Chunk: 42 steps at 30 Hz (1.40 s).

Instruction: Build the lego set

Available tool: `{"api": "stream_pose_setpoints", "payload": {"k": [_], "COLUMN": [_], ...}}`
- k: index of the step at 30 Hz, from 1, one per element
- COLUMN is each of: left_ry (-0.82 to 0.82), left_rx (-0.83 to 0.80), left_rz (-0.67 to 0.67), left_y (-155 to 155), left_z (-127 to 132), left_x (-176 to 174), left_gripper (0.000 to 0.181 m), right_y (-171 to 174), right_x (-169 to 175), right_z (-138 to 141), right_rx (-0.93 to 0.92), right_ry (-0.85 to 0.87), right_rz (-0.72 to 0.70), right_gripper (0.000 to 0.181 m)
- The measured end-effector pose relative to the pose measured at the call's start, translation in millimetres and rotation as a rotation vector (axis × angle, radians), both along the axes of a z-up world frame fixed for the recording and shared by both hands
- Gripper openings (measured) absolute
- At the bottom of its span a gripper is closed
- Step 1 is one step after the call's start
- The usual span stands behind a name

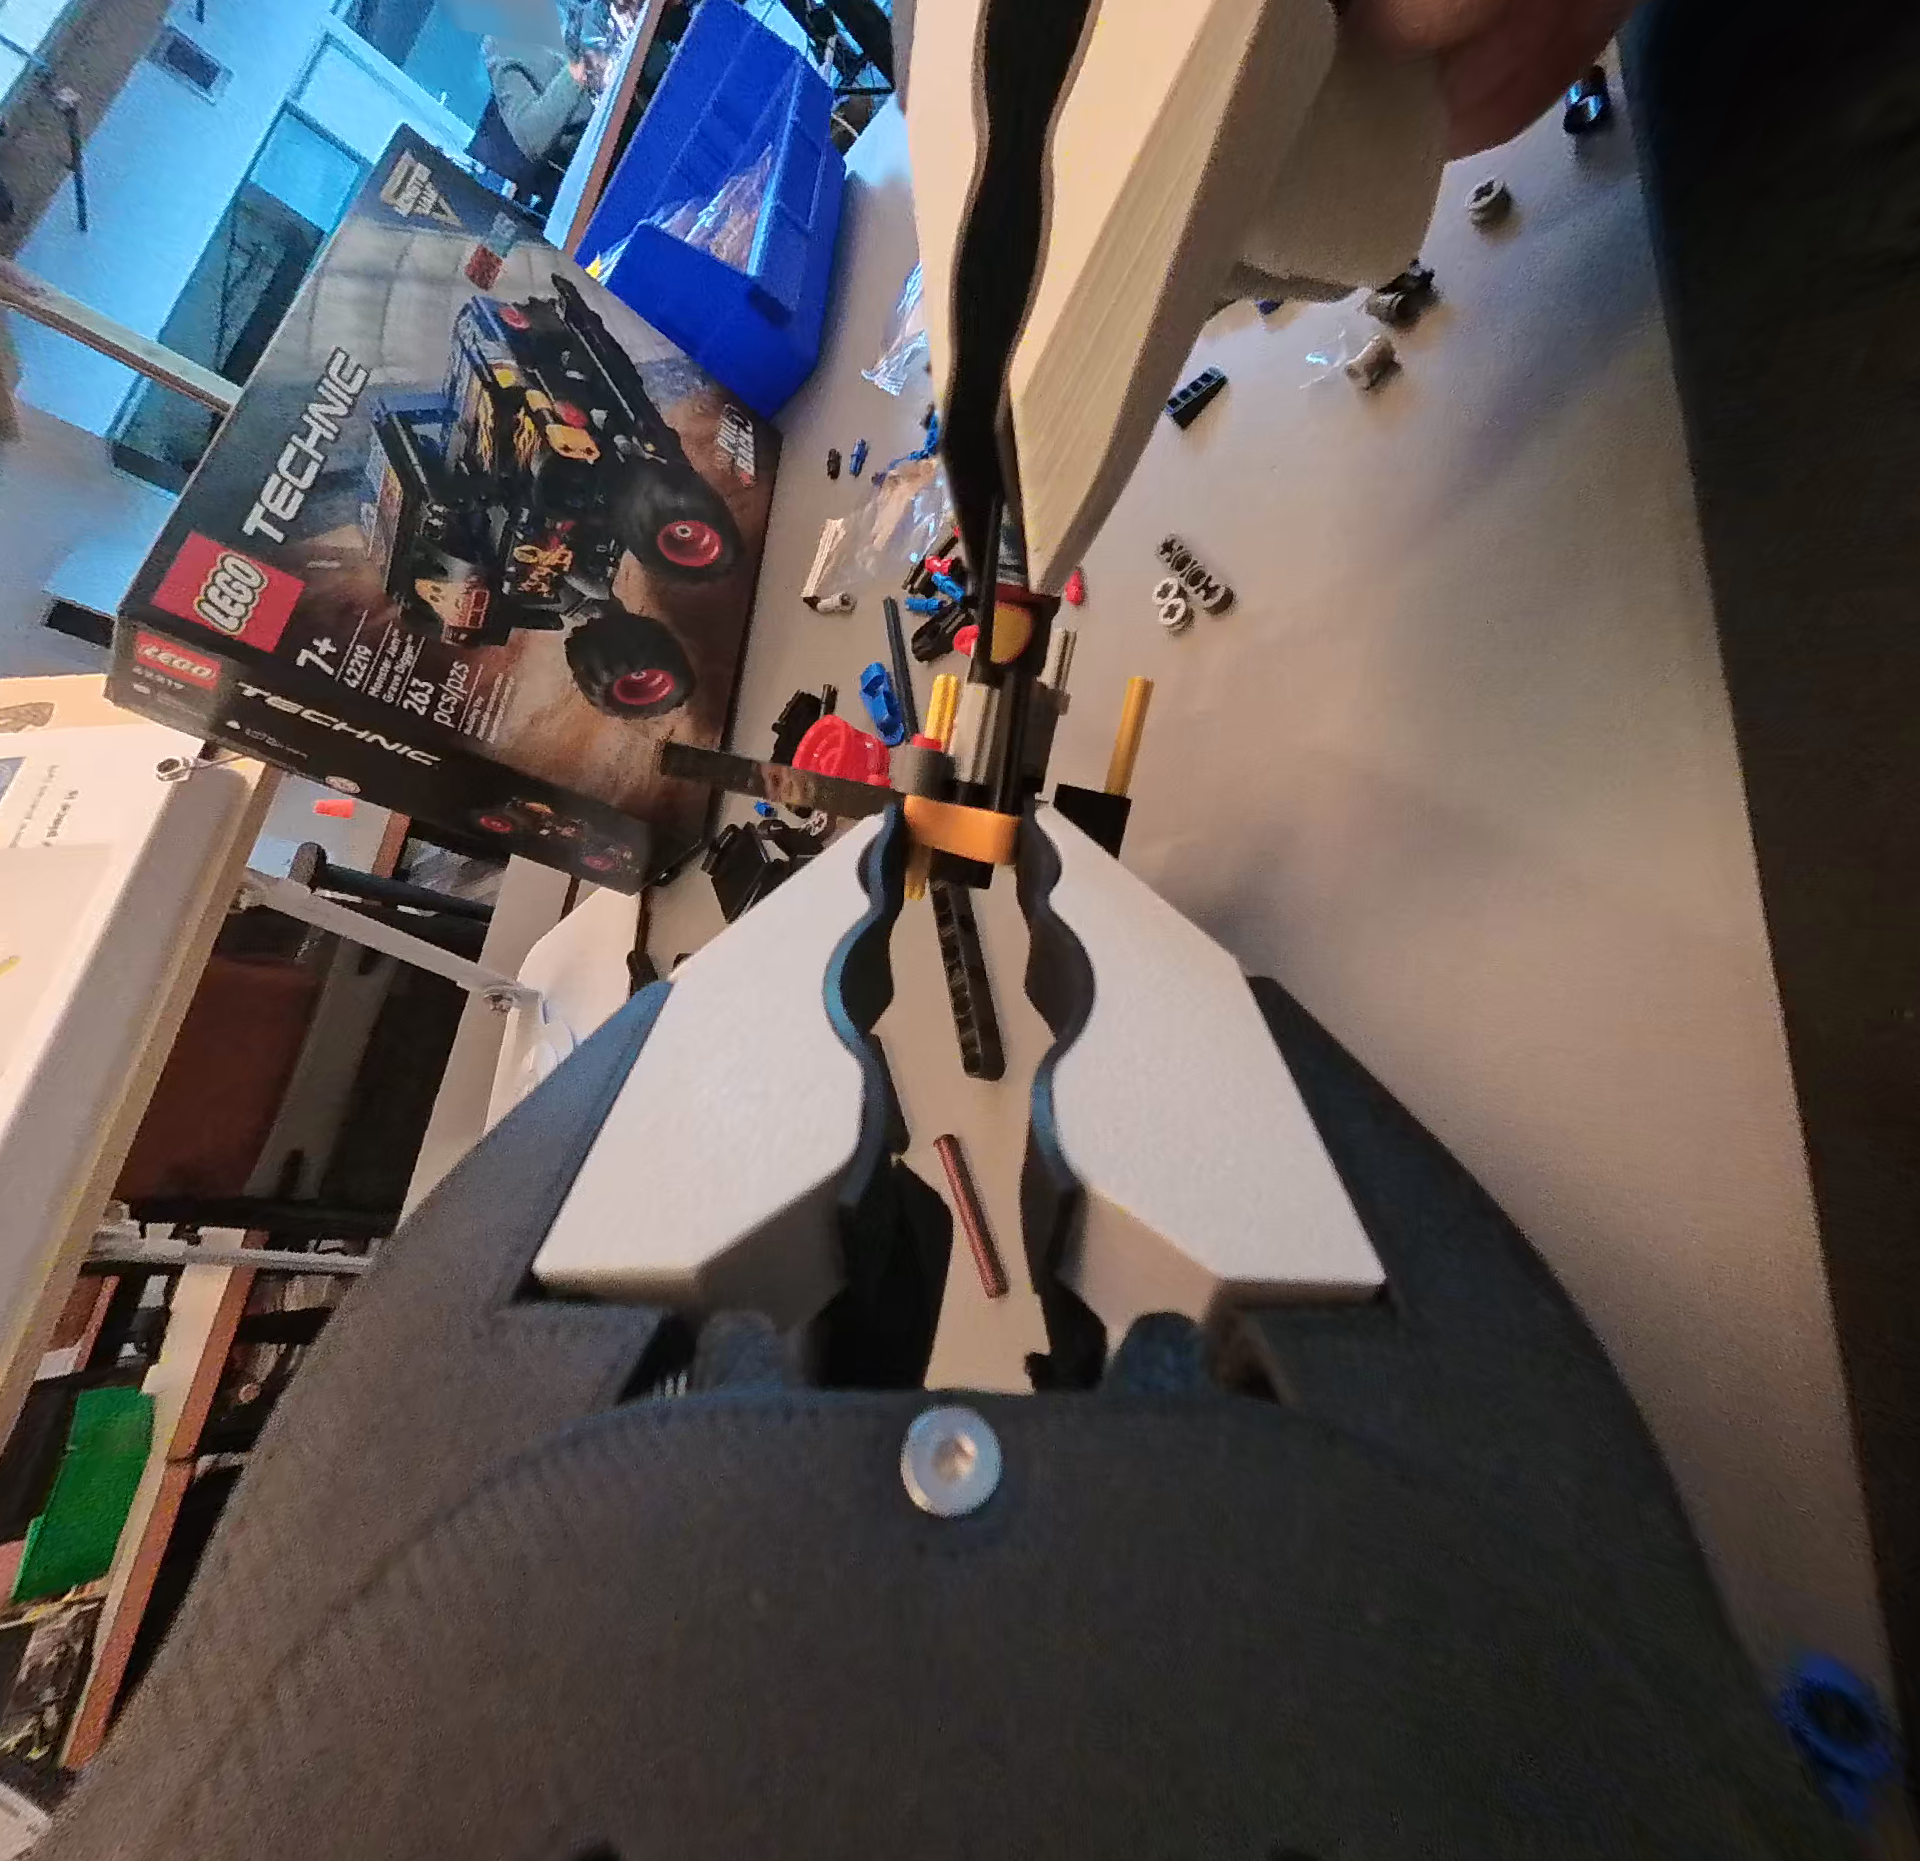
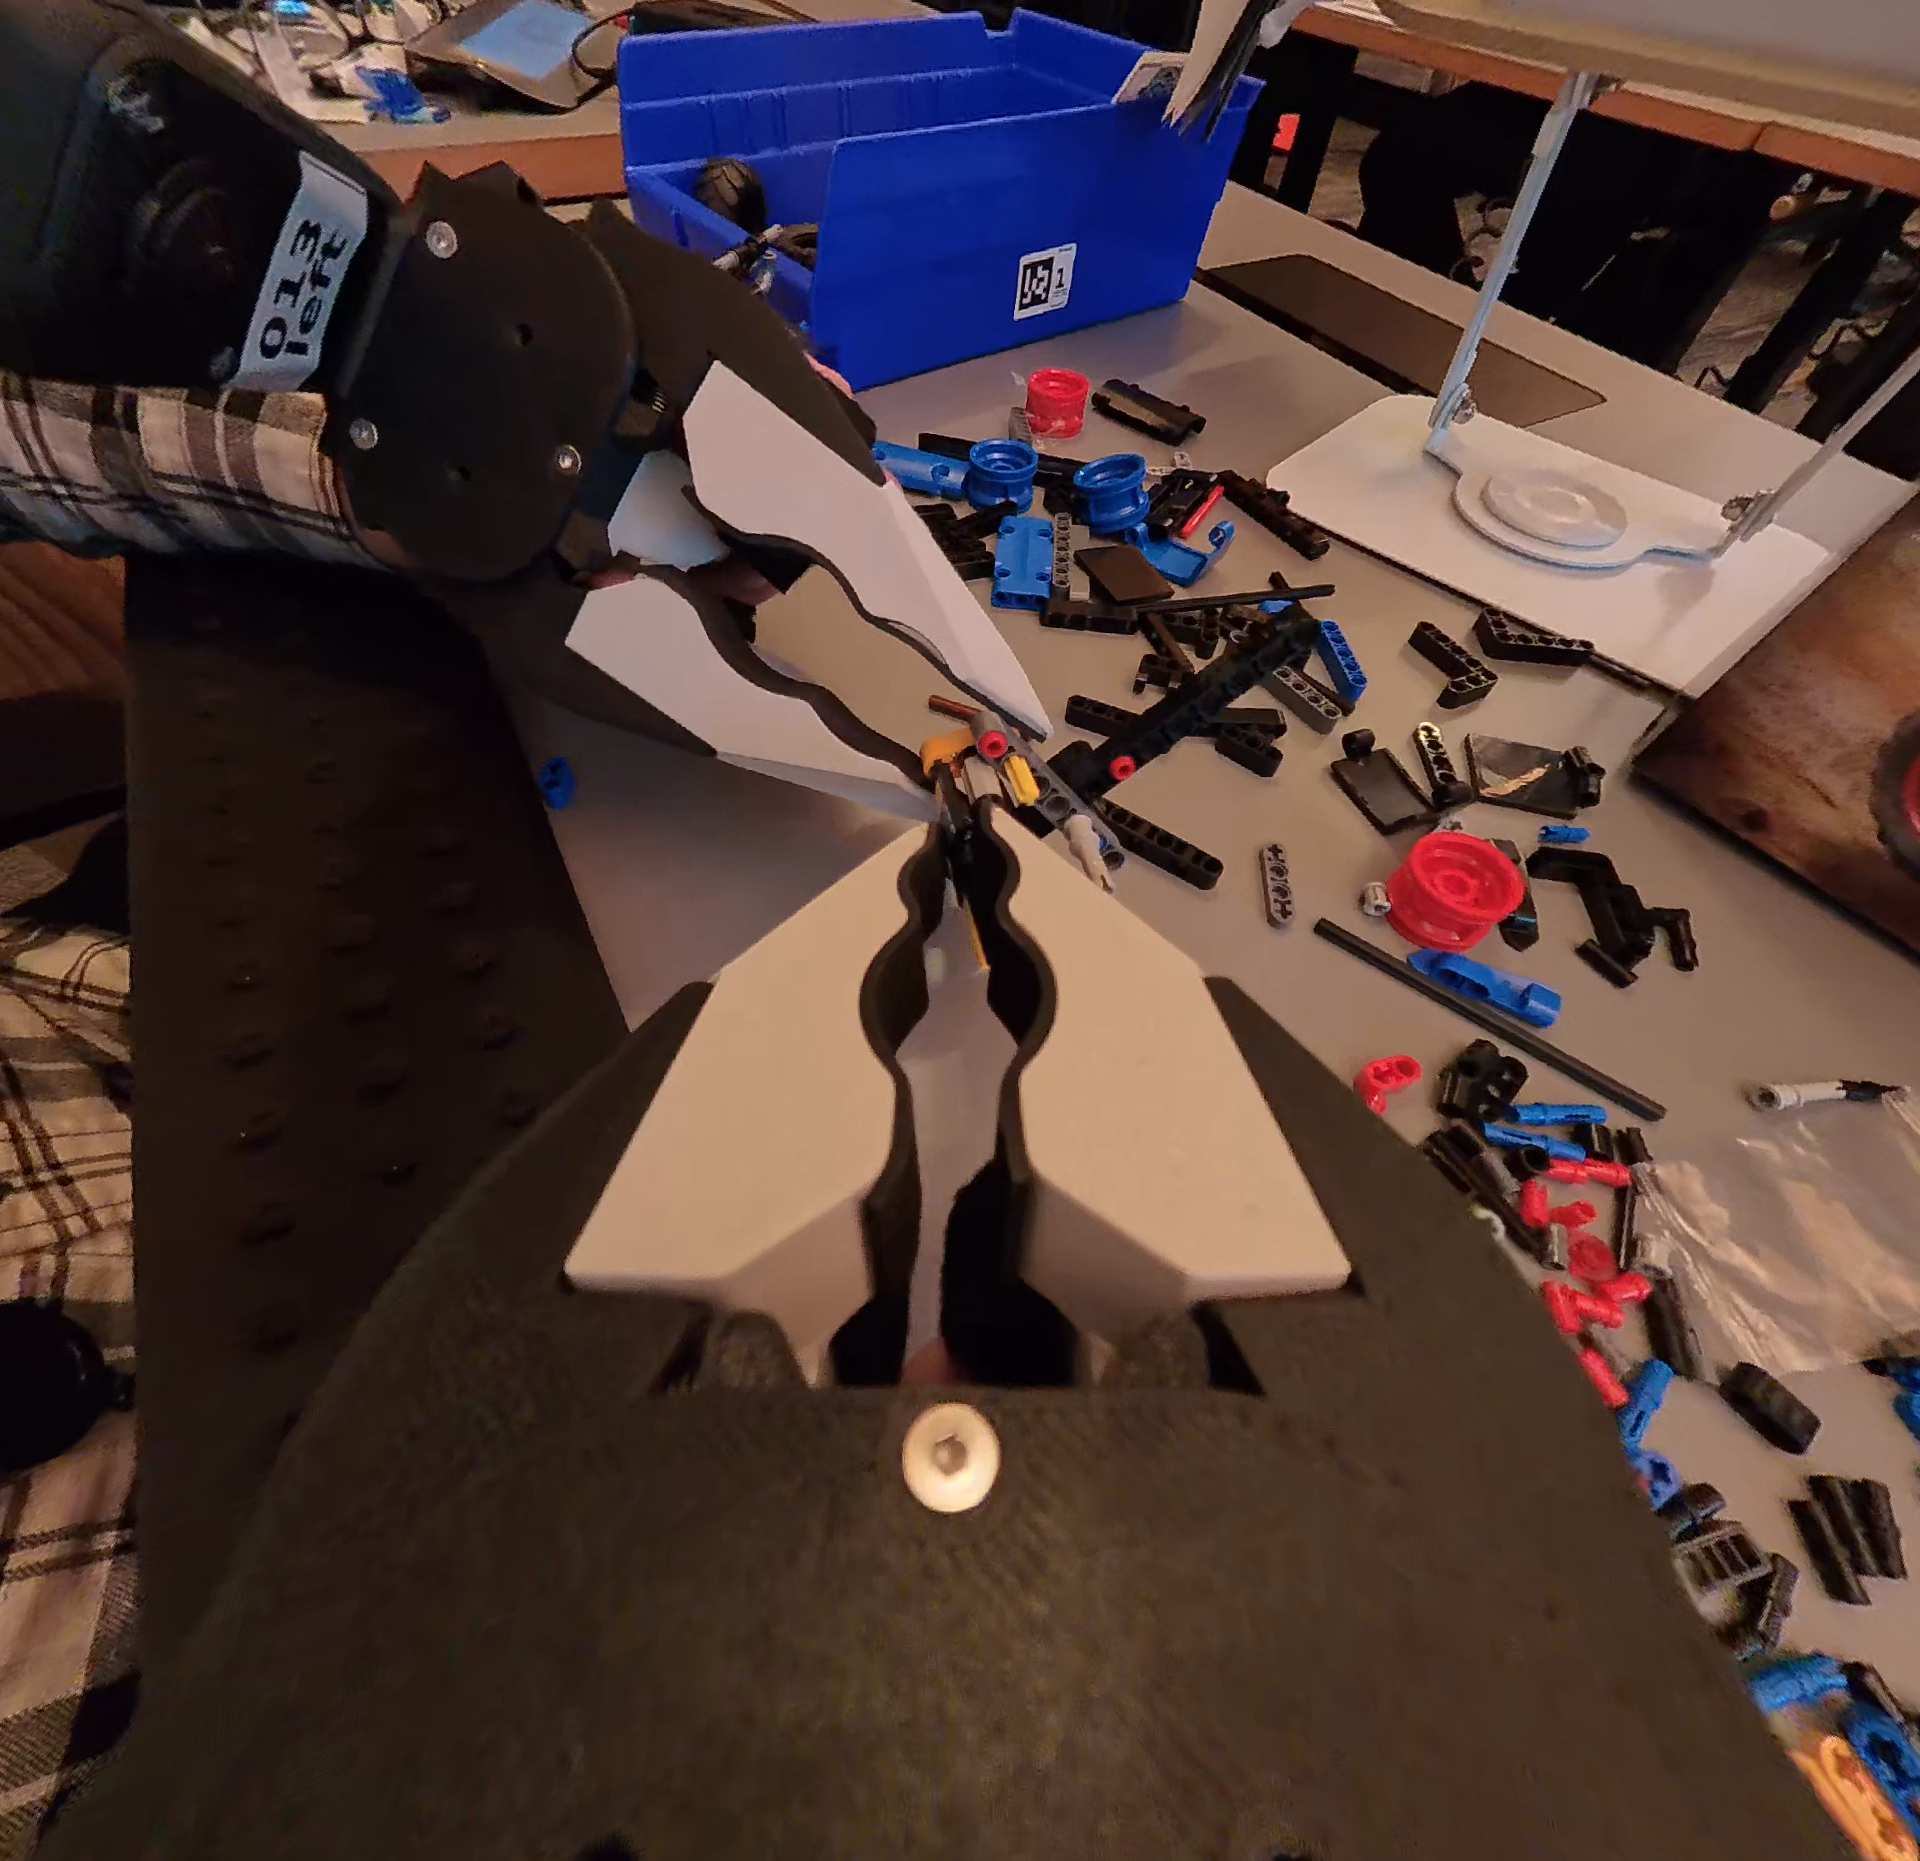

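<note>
While pinching the small Technic sub-assembly (image 1: 987, 731) from two sides, holding it over the grey table (image 2: 727, 876), just left of the scattered loose parts. Clamping with the left gripper (image 1: 956, 840) on the orange connector at its near end, tips squeezed in on both flanks. Biting with the right gripper (image 2: 961, 840) on a thin black-and-yellow part, fingers nearly together with only that sliver between them.

Judging the handling now: looking very light, hard plastic, stiff in each piece but held together only by friction pins. Looking likely to pop apart or pivot under a twist. Looking smooth and slippery too, especially the round yellow axles (image 1: 1127, 736). Favouring a hold on flat beam faces or that orange connector, not on the axles. Favouring a push straight along the pin line, braced from the opposite side.

Leaving the brown axle (image 1: 971, 1214) and the red wheel hub (image 2: 1455, 892) lying untouched on the table.
</note>
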<state>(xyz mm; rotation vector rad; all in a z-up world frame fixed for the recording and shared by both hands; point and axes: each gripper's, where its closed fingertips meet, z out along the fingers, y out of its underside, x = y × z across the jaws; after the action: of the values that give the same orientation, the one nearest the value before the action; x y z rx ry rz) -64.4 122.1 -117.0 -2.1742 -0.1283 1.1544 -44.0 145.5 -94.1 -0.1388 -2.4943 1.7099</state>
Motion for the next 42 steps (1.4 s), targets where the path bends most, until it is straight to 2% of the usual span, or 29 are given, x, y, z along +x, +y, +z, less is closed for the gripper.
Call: {"api": "stream_pose_setpoints", "payload": {"k": [25, 36, 42], "left_ry": [-0.004, 0.0, 0.006], "left_rx": [-0.052, -0.062, -0.046], "left_rz": [0.062, 0.039, 0.045], "left_y": [2, 4, 1], "left_z": [-6, -7, -5], "left_x": [-7, 0, -2], "left_gripper": [0.019, 0.02, 0.02], "right_y": [-6, -3, -2], "right_x": [4, -2, 0], "right_z": [-2, -1, -3], "right_rx": [0.017, -0.013, -0.008], "right_ry": [0.032, 0.051, 0.047], "right_rz": [-0.016, -0.037, -0.023], "right_gripper": [0.0, 0.004, 0.001]}}
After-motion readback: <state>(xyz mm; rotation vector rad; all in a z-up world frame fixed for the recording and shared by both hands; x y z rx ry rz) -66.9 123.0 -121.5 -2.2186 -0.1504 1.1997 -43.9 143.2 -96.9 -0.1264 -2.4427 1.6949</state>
